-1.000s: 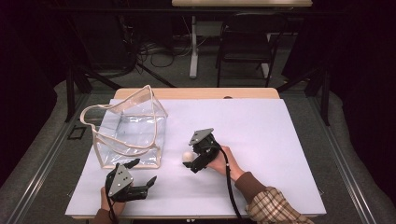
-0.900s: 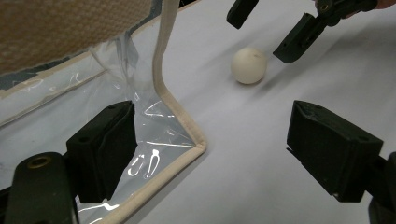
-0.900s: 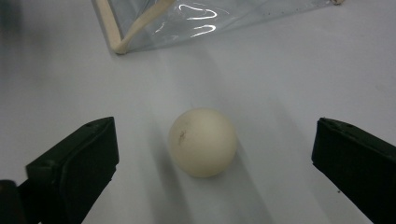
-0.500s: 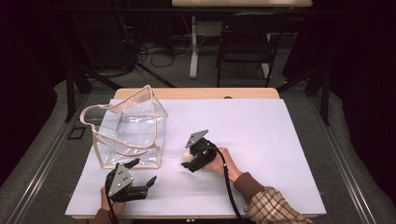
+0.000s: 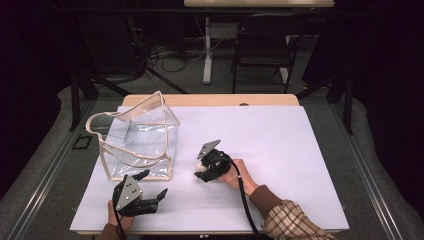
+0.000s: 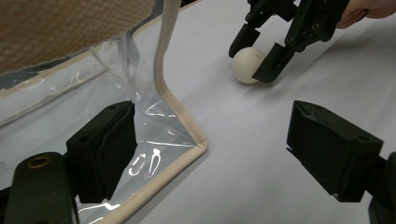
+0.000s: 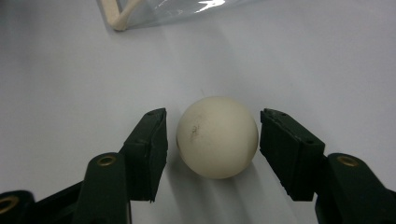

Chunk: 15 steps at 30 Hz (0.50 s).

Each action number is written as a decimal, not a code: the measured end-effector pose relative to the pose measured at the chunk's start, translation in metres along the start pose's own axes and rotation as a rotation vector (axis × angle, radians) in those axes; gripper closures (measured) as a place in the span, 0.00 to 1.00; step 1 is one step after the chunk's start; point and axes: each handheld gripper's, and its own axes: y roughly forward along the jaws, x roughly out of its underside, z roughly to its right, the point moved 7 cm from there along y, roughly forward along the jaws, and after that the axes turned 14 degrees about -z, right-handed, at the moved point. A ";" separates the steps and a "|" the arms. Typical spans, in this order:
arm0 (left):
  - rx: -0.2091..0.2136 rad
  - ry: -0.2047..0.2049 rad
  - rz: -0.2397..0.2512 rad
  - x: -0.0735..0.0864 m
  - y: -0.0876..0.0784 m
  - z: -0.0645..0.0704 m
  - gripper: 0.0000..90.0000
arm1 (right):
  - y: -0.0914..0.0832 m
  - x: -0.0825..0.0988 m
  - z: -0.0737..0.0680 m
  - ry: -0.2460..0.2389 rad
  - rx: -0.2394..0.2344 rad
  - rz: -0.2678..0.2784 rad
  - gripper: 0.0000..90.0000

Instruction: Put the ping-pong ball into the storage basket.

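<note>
The table (image 5: 280, 150) in front of you is covered by a white sheet, with a dark room, a chair (image 5: 262, 47) and loose cables on the floor behind it. Toward your left on the sheet stands a clear plastic bag (image 5: 137, 142) with beige trim and a loop handle, its mouth open upward.

Your right gripper (image 5: 204, 169) sits low over the sheet just to the right of the bag, and the small cream ball (image 7: 217, 136) rests on the sheet between its jaws. Those jaws have just been closing. In the right gripper view a thin gap shows on each side of the ball, so the pads flank it closely without pressing on it. In the left gripper view the ball (image 6: 249, 65) lies just beyond the bag's near corner, still on the sheet.

Your left gripper (image 5: 155, 192) rests near the front edge of the table, close to the bag's near corner. Its jaws stand wide apart with nothing gripped; one jaw lies beside the bag's trimmed corner.
</note>
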 end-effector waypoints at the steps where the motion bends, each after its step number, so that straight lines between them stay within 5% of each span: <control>1: 0.000 0.001 0.001 0.000 0.000 0.000 0.18 | 0.001 0.000 0.000 0.001 0.000 0.000 0.47; 15: -0.002 0.002 0.000 0.000 0.000 0.000 0.18 | 0.003 0.001 0.000 0.017 0.001 -0.013 0.56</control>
